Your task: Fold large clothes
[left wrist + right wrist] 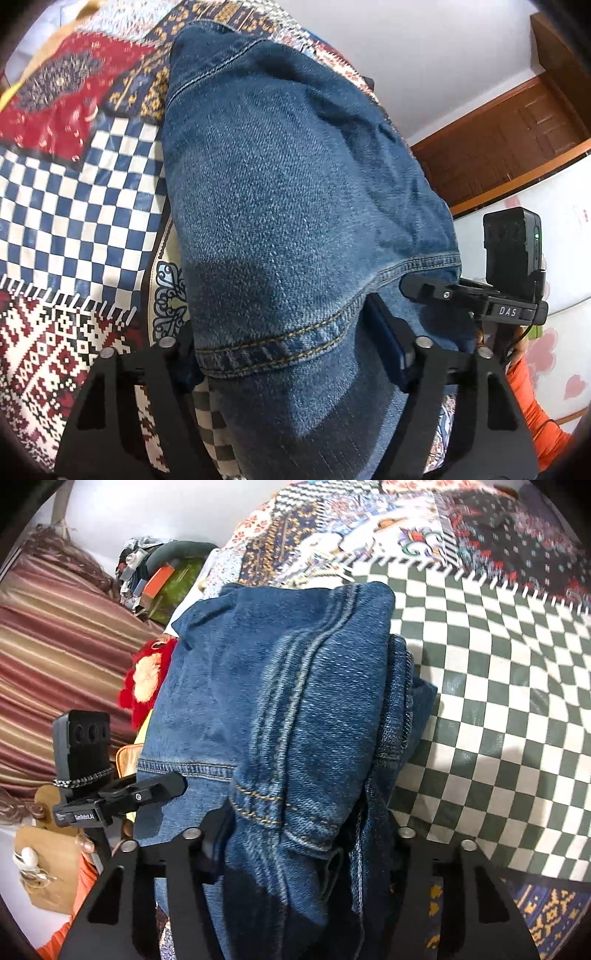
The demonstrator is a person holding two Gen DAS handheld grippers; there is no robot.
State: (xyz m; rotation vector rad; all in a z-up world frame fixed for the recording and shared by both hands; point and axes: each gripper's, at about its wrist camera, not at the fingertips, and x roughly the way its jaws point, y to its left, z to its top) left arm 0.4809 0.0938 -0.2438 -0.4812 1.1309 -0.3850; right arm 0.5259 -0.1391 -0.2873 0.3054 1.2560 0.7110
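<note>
I have the denim garment in both tools, and the step in hand, as I judge it, is taking hold of its near end so I can carry the fold over. To do it well I want each grip deep enough to catch every layer under the stitched hem, not just the top one, and I want both sides level with each other so the fold line comes out straight rather than skewed.

My left gripper is part closed around the bunched hem; the cloth fills the gap between its fingers, and the blue pad on the right-hand finger lies against the denim. The other pad is hidden behind the fabric, so how firmly it bites I cannot tell. My right gripper is narrower, with a thick roll of seams and waistband wedged between its fingers, so I read that as a grip.

From either tool the garment runs straight ahead and away, lying in a folded stack on the patchwork bedcover. In the left wrist view the other tool sits just to the right, at the same hem; in the right wrist view its partner sits just to the left
</note>
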